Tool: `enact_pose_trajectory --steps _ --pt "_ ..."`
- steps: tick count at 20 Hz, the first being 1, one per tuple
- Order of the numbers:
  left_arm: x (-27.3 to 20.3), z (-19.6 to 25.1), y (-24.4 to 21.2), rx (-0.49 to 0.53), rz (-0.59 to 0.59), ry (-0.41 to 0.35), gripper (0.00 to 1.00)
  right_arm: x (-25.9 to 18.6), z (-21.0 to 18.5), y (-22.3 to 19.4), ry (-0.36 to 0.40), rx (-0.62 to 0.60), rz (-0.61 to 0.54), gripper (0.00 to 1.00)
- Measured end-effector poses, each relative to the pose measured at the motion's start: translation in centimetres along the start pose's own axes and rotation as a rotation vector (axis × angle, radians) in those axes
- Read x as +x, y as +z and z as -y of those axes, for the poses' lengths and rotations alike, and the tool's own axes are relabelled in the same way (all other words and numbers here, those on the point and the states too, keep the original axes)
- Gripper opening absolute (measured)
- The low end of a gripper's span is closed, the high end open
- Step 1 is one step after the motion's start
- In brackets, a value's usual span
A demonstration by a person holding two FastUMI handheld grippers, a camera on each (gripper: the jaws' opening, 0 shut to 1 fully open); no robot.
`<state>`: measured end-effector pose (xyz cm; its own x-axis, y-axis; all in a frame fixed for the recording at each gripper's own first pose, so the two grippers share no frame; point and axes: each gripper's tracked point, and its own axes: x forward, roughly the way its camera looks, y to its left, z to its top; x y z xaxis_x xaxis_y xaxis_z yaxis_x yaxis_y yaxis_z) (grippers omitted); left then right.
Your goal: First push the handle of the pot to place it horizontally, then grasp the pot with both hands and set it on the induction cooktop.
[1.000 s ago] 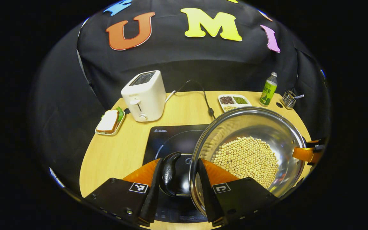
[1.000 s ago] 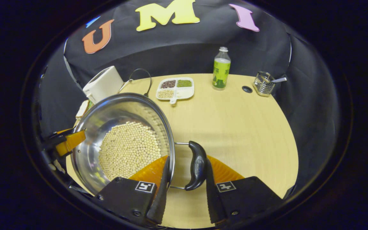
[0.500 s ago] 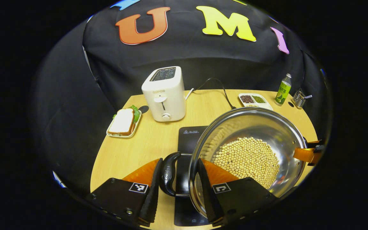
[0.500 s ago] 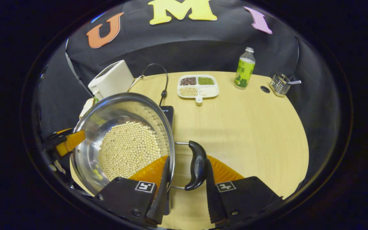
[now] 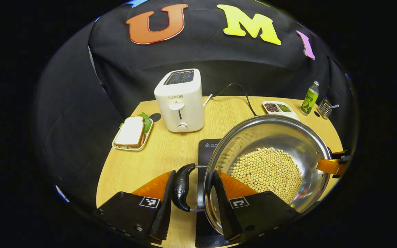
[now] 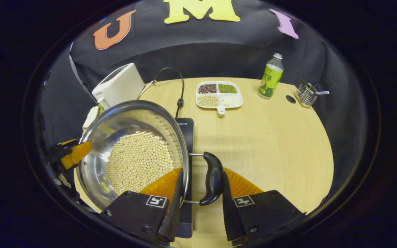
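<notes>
A steel pot (image 5: 271, 137) holding pale beans hangs between both grippers over the black induction cooktop (image 5: 208, 148). My left gripper (image 5: 191, 201) is shut across the pot's left black handle (image 5: 182, 187), one finger outside the handle and the other inside the rim. The right gripper (image 6: 201, 203) grips the opposite handle (image 6: 213, 179) and rim of the pot (image 6: 115, 124) the same way. A strip of the cooktop (image 6: 186, 137) shows right of the pot. Each gripper shows at the far rim in the other's view: left gripper (image 6: 71, 153), right gripper (image 5: 331, 166). Whether the pot touches the cooktop is hidden.
A white toaster (image 5: 181, 101) stands at the back left, its cord running across the wooden table (image 6: 271, 144). A sandwich plate (image 5: 132, 132) lies left of it. A divided dish of beans (image 6: 219, 98), a green bottle (image 6: 270, 76) and a wire holder (image 6: 305, 94) sit at the back right.
Both grippers have carried the pot leftward; it now covers most of the cooktop, whose right edge has emerged beside the pot in the right gripper view. Both grips are unchanged.
</notes>
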<state>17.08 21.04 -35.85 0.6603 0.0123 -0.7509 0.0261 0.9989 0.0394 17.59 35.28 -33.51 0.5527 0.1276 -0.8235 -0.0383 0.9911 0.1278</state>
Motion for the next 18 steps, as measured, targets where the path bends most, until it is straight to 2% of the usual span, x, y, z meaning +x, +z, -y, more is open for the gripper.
enact_pose_trajectory --steps 6,14,18 --pt "0.25 0.01 -0.07 0.011 0.003 -0.002 0.58 0.21 0.09 0.32 -0.007 -0.040 0.039 0.54" --pt "0.25 0.00 0.01 0.019 0.025 0.002 0.58 0.38 0.08 0.16 -0.004 -0.028 0.047 0.56" --pt "0.21 -0.02 -0.01 0.023 0.026 0.000 0.58 0.41 0.10 0.20 -0.002 -0.033 0.058 0.54"
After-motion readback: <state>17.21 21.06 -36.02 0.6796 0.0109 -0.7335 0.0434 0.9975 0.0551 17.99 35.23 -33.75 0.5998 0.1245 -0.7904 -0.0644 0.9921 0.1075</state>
